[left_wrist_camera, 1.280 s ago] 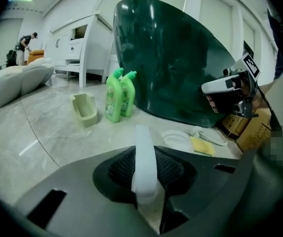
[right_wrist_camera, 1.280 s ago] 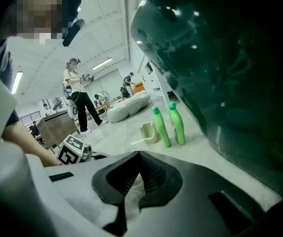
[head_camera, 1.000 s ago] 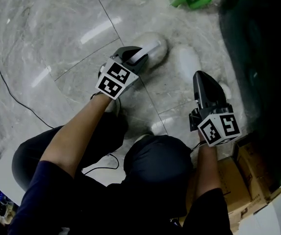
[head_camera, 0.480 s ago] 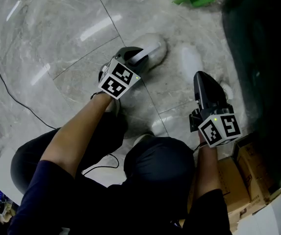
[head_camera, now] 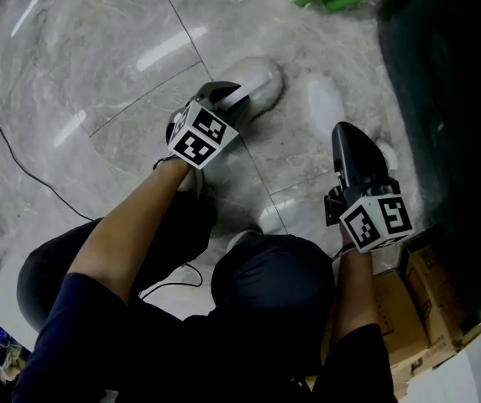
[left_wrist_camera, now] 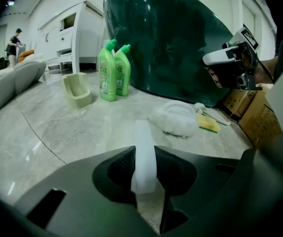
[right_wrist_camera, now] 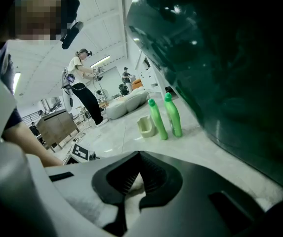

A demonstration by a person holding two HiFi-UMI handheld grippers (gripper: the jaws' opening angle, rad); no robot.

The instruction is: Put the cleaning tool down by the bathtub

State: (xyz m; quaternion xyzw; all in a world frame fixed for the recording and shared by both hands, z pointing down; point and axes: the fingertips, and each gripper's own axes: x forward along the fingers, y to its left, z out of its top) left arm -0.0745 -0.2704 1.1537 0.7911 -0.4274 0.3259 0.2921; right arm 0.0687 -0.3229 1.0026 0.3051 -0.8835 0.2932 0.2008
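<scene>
My left gripper (head_camera: 237, 96) is shut on the thin white handle (left_wrist_camera: 144, 154) of the white cleaning tool (head_camera: 258, 77), which is low over the marble floor. The tool's oval head points toward the dark green bathtub (head_camera: 450, 91). The tub also fills the back of the left gripper view (left_wrist_camera: 181, 38). My right gripper (head_camera: 347, 134) is shut with nothing in it, close beside the tub wall (right_wrist_camera: 220, 58). A white fluffy pad (head_camera: 324, 101) lies on the floor between the two grippers.
Two green bottles (left_wrist_camera: 114, 70) and a beige holder (left_wrist_camera: 77, 90) stand by the tub's far end. A yellow sponge (left_wrist_camera: 208, 124) lies beside the pad (left_wrist_camera: 176, 117). Cardboard boxes (head_camera: 416, 300) sit at the right. A black cable (head_camera: 13, 154) runs along the floor at the left.
</scene>
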